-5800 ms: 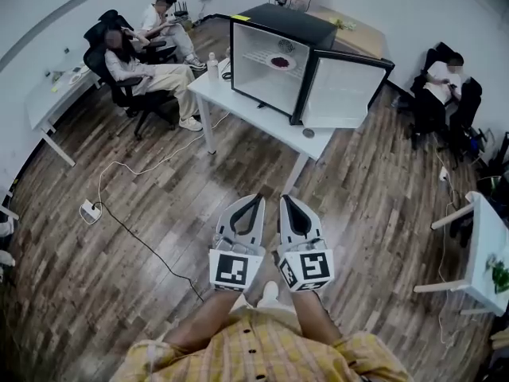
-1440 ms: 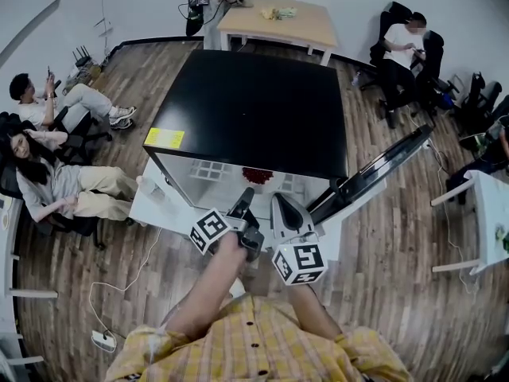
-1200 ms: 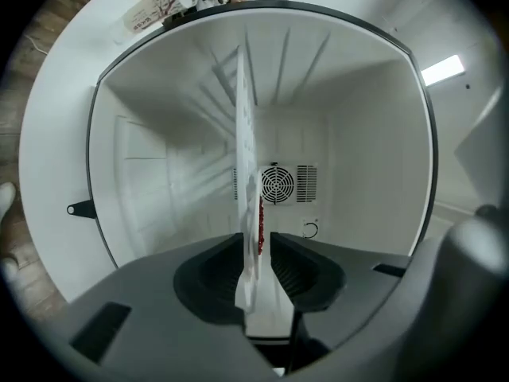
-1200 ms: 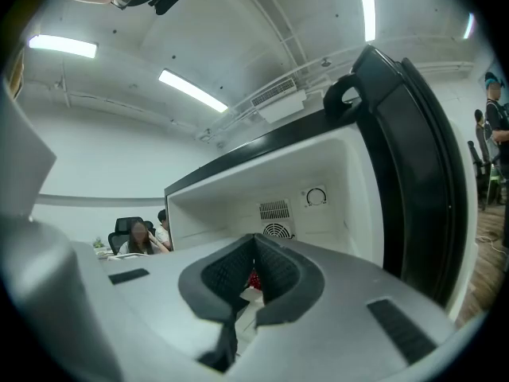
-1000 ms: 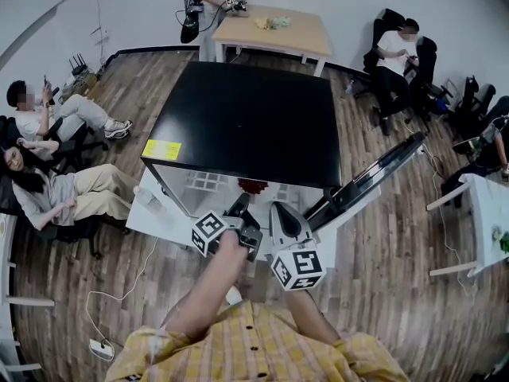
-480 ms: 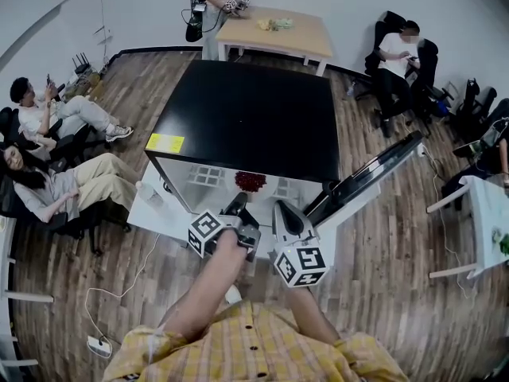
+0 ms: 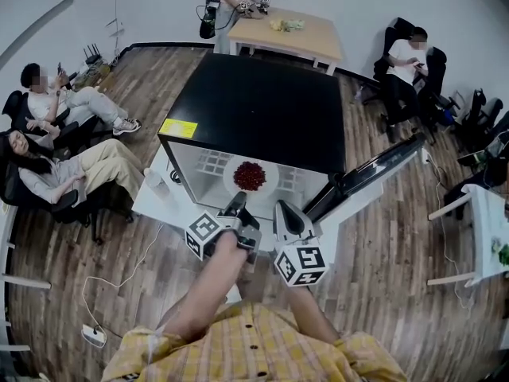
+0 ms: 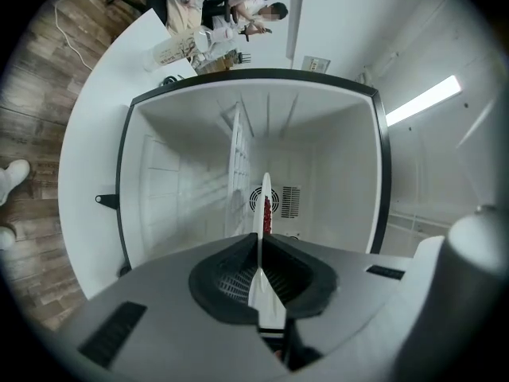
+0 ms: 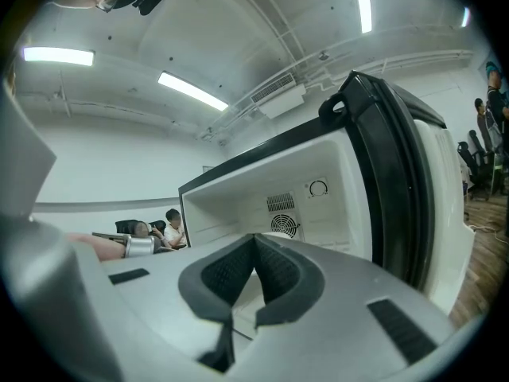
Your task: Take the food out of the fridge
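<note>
A black fridge (image 7: 262,110) stands on a white table (image 7: 149,205) with its door (image 7: 374,169) swung open to the right. A white plate (image 7: 230,168) of red food (image 7: 250,176) sticks out of the fridge mouth. My left gripper (image 7: 238,200) is shut on the plate's near rim. In the left gripper view the plate (image 8: 265,188) is edge-on, clamped between the jaws of the left gripper (image 8: 259,241), with the red food (image 8: 268,213) beside it. Just right of it, my right gripper (image 7: 284,208) is shut and empty, pointing into the fridge; in its own view the right gripper (image 9: 254,239) has its tips together.
A clear bottle (image 7: 153,183) stands on the table left of the fridge. People sit in chairs at the left (image 7: 48,165) and at the back right (image 7: 409,54). A wooden table (image 7: 294,34) stands behind. A cable (image 7: 119,285) runs across the floor.
The plate of red food has come forward out from under the fridge top, carried by my left gripper, which rose a little. The right gripper has barely shifted.
</note>
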